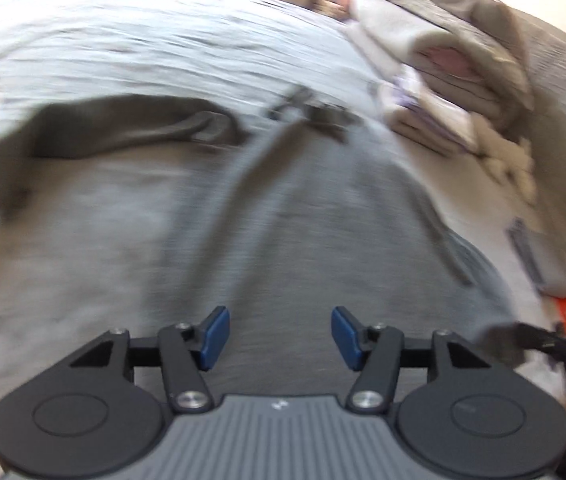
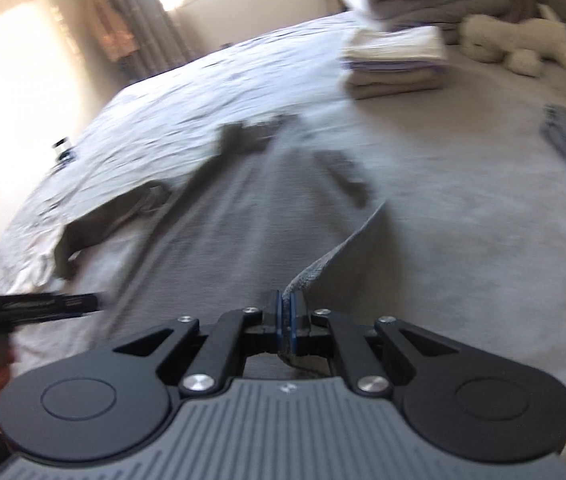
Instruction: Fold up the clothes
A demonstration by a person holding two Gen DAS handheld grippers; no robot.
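Pinching the grey garment's [image 2: 243, 232] edge, right tongs [image 2: 286, 312]; left tongs [image 1: 280, 336] spread, writing unreadable.

Both wrists (blurred) seemingly over garment [image 1: 243, 208].

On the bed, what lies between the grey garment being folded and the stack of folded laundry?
Only bare bedsheet separates the grey garment from the folded stack, shown in the right wrist view.

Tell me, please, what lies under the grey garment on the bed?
The grey garment lies spread on a pale bed sheet, which shows all around it. The right gripper pinches one edge. Whatever is directly beneath the cloth is covered.
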